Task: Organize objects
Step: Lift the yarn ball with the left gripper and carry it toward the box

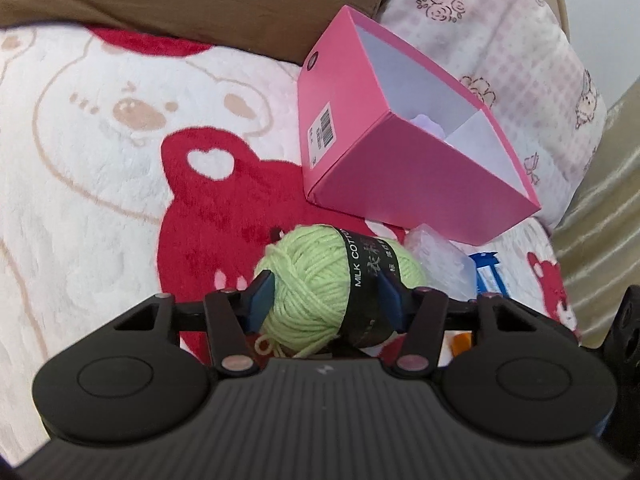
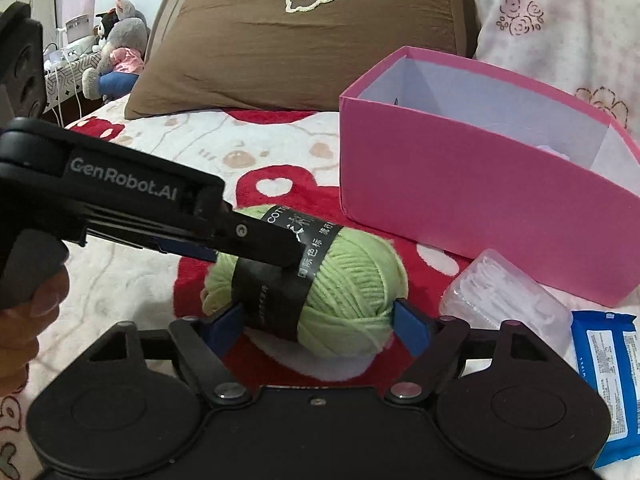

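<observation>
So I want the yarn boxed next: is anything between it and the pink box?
Nothing visible: only bare blanket lies between the light green yarn ball and the open pink cardboard box.

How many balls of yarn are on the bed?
1. The green yarn ball lies on the red and white blanket, just in front of the pink box. More could be hidden inside the box.

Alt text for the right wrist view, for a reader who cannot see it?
A ball of green yarn lies on a red and white blanket between the right gripper's blue pads, while the left gripper clamps it across its black label. An open pink box stands behind.
</observation>
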`<state>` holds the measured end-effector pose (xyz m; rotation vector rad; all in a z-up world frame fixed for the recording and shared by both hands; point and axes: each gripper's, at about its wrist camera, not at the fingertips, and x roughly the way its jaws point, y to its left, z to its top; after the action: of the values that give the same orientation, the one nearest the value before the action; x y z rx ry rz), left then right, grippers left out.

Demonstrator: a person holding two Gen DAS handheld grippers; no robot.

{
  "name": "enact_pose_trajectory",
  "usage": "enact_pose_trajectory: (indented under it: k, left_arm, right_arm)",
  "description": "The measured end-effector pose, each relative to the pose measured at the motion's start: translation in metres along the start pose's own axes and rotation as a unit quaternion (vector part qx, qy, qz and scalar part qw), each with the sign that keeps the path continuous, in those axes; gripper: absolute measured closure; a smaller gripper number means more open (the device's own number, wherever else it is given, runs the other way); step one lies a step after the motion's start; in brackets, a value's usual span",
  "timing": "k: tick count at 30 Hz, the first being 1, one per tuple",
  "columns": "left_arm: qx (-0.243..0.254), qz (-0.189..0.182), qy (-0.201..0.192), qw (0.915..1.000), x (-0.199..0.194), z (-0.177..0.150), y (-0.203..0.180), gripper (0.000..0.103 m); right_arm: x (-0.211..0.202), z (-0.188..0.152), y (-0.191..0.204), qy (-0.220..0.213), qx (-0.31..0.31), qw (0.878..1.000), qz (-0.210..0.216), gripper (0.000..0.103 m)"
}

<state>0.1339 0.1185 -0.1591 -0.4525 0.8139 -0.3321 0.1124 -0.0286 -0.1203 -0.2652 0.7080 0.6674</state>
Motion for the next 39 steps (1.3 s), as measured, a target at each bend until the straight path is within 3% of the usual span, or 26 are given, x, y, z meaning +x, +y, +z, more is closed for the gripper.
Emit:
enact_pose_trajectory:
  k: [3,8,12,16,23,31,39]
  left_arm:
    - [0.014,0.008,-0.011,0.9998,0.006,0.001,-0.001,0.048]
    - [0.002,0.002,-0.009,1.0000,0.005,0.003,0.005,0.050]
    - [0.007,0.000,-0.008,0.9999,0.005,0.002,0.005,0.053]
    - [0.011,-0.006,0.004,0.9999,0.009,0.001,0.006,0.053]
    - [-0.032,-0.022,0.020,0.9991,0.013,0.004,0.018,0.053]
    - [-0.040,-0.024,0.021,0.9987,0.017,0.003,0.022,0.053]
    - [0.003,-0.025,0.023,0.9994,-0.003,-0.005,-0.008,0.051]
  right_arm:
    - [0.006,-0.004,-0.004,0.011,0.017,1.000,-0.013,0.020]
    - [0.014,-0.007,-0.012,0.007,0.048,0.999,0.007,0.019]
    - [0.018,-0.007,-0.007,-0.008,0.024,0.999,0.032,0.018]
    - [0.018,-0.004,-0.006,-0.010,0.011,0.999,0.037,0.024]
    - [0.022,0.000,-0.008,-0.004,0.006,0.999,0.039,0.028]
    - [0.027,-0.009,-0.009,-0.019,0.001,0.999,0.038,0.026]
    - [0.003,-0.010,-0.008,-0.032,-0.002,0.999,0.044,0.029]
